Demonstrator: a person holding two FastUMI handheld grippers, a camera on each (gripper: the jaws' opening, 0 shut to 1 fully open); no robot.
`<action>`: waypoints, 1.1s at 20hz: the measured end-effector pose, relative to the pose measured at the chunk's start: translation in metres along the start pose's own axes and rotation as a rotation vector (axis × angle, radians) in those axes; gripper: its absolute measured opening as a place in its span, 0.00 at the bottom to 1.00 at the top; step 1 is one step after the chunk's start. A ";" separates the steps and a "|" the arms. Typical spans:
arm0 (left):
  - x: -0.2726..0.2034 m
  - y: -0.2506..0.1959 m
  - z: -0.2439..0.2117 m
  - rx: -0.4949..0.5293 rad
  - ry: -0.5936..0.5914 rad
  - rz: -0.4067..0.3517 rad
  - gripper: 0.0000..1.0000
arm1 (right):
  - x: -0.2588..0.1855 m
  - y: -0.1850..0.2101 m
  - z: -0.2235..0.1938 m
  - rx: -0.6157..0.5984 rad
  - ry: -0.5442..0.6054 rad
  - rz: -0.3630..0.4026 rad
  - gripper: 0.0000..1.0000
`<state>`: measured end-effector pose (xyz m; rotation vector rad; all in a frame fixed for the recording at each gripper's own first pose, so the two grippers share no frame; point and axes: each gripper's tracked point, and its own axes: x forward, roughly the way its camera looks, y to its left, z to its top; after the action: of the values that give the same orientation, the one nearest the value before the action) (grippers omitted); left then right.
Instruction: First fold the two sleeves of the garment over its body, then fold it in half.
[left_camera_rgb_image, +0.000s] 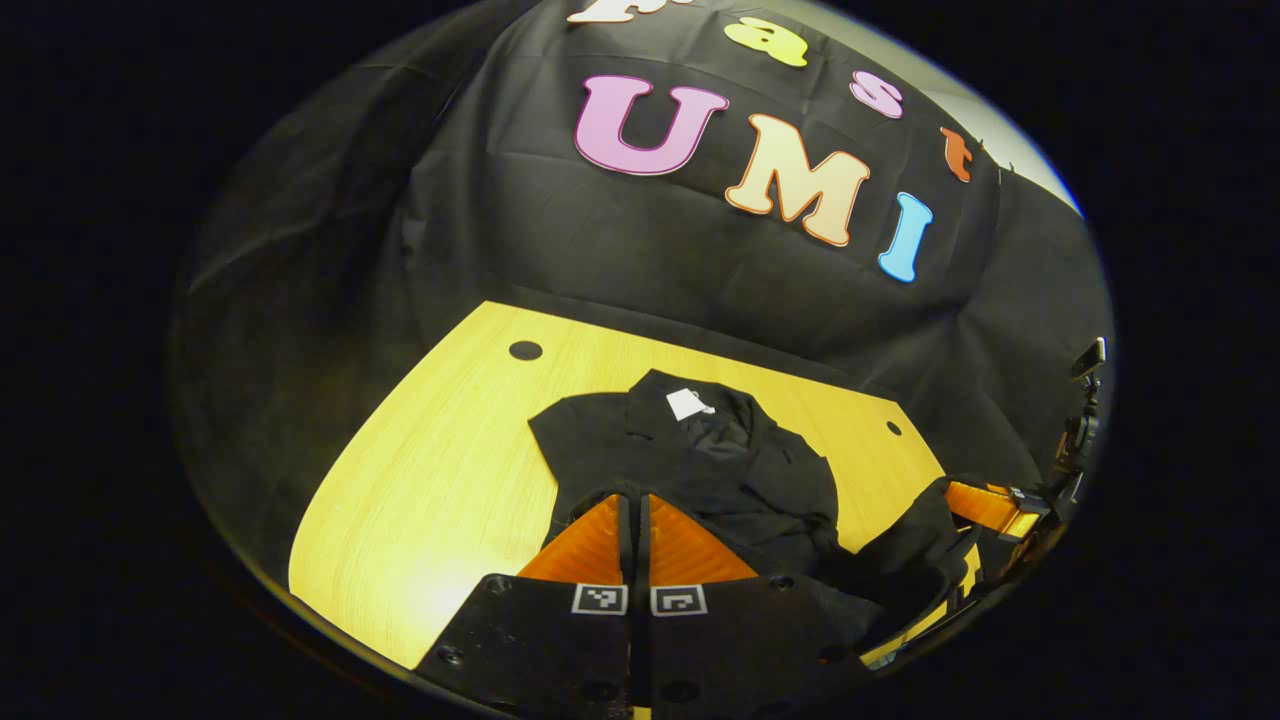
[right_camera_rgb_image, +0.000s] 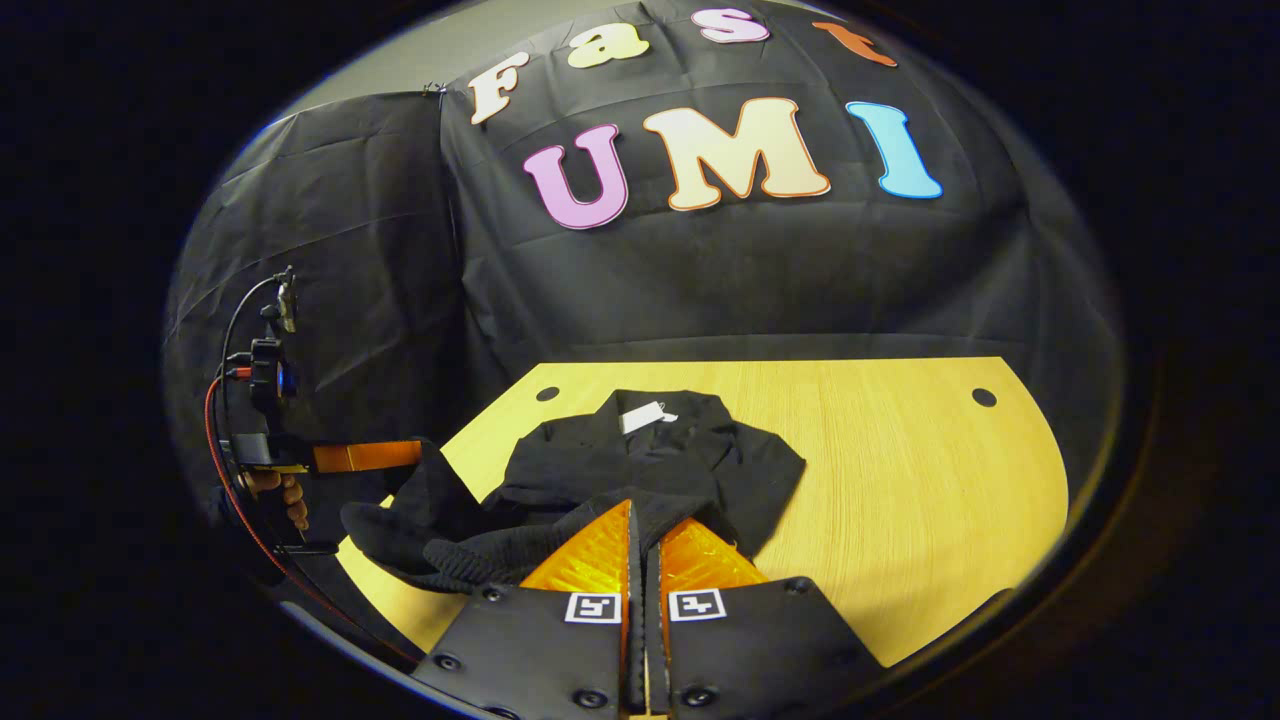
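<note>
The black garment lies on the yellow desk, collar and white tag toward the far edge, its near hem lifted. The left gripper and the right gripper are each clenched on that hem, fingers nearly together with cloth between.

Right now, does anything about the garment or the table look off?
Nothing looks damaged or spilled. The black garment lies collar-up on the wooden table, but its near hem is bunched and lifted toward the table's edge instead of lying flat. Both tongs, left and right, appear closed at that hem.
</note>
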<state>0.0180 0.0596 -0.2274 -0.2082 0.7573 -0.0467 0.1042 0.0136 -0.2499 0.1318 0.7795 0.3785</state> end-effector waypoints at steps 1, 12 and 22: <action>0.005 0.001 0.007 -0.001 -0.007 -0.005 0.00 | 0.004 -0.002 0.007 0.004 -0.010 -0.005 0.03; 0.064 0.021 0.046 0.014 -0.037 -0.027 0.00 | 0.053 -0.026 0.051 0.013 -0.032 -0.089 0.03; 0.109 0.087 0.089 0.147 -0.166 0.222 0.23 | 0.090 -0.091 0.069 0.059 -0.054 -0.371 0.35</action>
<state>0.1552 0.1475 -0.2563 0.0129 0.6047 0.1239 0.2375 -0.0344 -0.2838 0.0500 0.7436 0.0008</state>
